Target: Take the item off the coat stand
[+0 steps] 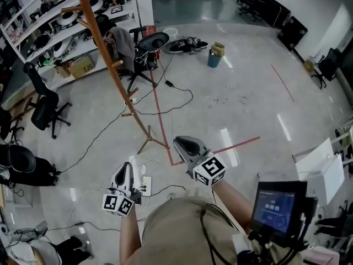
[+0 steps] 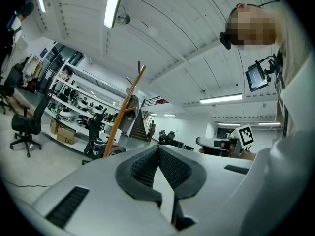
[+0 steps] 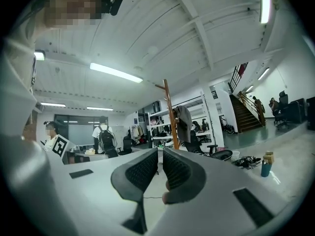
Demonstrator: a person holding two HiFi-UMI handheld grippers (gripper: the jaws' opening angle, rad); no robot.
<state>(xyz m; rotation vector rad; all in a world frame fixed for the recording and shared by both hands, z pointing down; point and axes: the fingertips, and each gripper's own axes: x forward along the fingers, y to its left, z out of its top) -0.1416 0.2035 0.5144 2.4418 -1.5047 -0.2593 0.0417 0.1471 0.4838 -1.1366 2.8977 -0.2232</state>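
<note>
The wooden coat stand [image 3: 169, 107] stands on the grey floor [image 1: 231, 104], in front of the white shelves [image 1: 55, 26]. The item, a grey garment [image 3: 185, 122], hangs from a peg high on the stand, just beside the pole, and it falls loosely down. It is well apart from both grippers.

The left hand-held gripper [image 2: 158, 151] has its jaws together; the dark ribbed pads meet at the tips and nothing is between them. The right hand-held gripper [image 3: 160, 156] is also closed, with only a thin slit between its pads, and it holds nothing. Both are held level in front of the person's body and point toward the stand.

Between the grippers and the foot of the stand a red tape line [image 1: 237, 145] and some black cables lie on the floor. A black office chair [image 1: 44, 106] stands to the left, and a blue bin [image 1: 214, 58] stands farther away.
</note>
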